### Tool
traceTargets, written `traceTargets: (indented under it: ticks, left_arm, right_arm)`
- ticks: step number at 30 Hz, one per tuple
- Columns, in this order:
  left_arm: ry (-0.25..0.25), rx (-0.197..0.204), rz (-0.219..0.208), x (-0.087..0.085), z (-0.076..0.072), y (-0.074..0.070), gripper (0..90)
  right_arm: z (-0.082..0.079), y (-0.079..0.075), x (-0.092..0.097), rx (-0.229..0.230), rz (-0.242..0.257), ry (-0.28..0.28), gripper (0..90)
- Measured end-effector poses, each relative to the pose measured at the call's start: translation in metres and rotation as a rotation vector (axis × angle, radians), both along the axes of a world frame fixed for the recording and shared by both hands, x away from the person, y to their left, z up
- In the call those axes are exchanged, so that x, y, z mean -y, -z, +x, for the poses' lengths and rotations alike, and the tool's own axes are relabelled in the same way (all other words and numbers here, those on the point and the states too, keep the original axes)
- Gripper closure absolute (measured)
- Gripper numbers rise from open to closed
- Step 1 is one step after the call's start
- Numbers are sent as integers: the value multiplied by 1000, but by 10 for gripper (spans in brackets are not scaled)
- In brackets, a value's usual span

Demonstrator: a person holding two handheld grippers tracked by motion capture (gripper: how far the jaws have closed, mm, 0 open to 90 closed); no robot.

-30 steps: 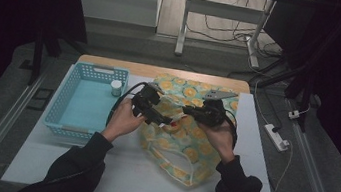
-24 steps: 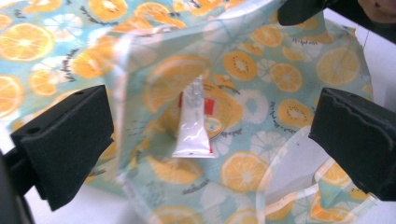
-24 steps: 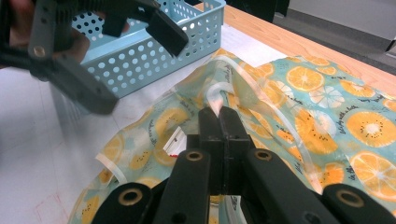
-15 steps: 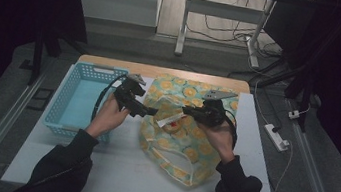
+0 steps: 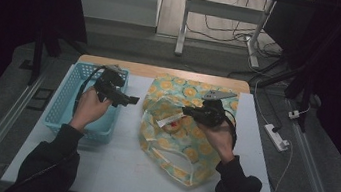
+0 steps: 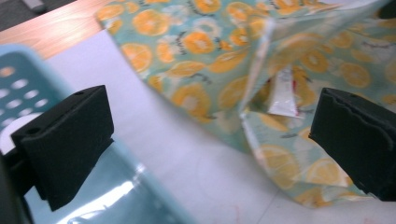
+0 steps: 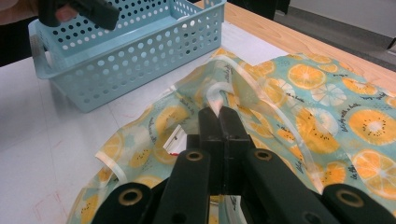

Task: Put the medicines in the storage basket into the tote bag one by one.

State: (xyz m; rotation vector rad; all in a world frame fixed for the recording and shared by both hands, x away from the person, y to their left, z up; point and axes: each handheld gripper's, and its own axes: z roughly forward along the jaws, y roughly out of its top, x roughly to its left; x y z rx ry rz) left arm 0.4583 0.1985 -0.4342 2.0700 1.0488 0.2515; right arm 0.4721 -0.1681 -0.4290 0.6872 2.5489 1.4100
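On the white desk [image 5: 123,165] lies a light-blue bag [image 5: 179,127] with an orange-slice print, a little right of the middle. The right gripper [image 5: 195,113] is over the bag's middle; in the right gripper view its jaws are clenched on the bag's clear handle strip [image 7: 215,100], which rises between their tips. Inside the open mouth of the bag a small white packet with red print [image 6: 282,95] is visible. The left gripper [image 5: 126,100] is at the left of the bag, over the right edge of the blue perforated basket [image 5: 63,106], which stands on the left side of the desk. In the left gripper view its jaws are released and wide apart, with nothing between them; they point toward the bag's mouth, not touching it.
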Motion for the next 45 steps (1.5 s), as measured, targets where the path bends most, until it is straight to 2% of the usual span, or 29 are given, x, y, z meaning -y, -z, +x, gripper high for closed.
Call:
traceTargets:
  ticks: [11,13,15,18,21,26,38,41,45]
  left_arm:
    - [-129,18,43,-38,12,4,1]
    - [-151,-9,62,-42,16,7,1]
    - [-168,-32,65,-46,21,12,1]
    - [-199,-55,75,-51,28,18,2]
    - [-223,-61,106,-53,34,22,2]
    - [-235,-82,117,-55,46,29,2]
    - [-253,-132,191,-51,73,49,2]
    - [-257,-141,201,-50,77,51,26]
    - [-247,-141,250,-45,81,54,85]
  right_arm:
    - [1,1,0,-1,0,2,900]
    - [1,1,0,-2,-1,1,900]
    - [1,1,0,-1,-1,1,900]
    - [1,1,0,-3,-1,1,900]
    - [1,1,0,-3,-3,2,900]
    - [1,1,0,-3,-1,1,900]
    - [1,1,1,-2,0,1,900]
    - [2,1,1,-2,1,1,900]
    - [2,1,1,-2,0,1,900]
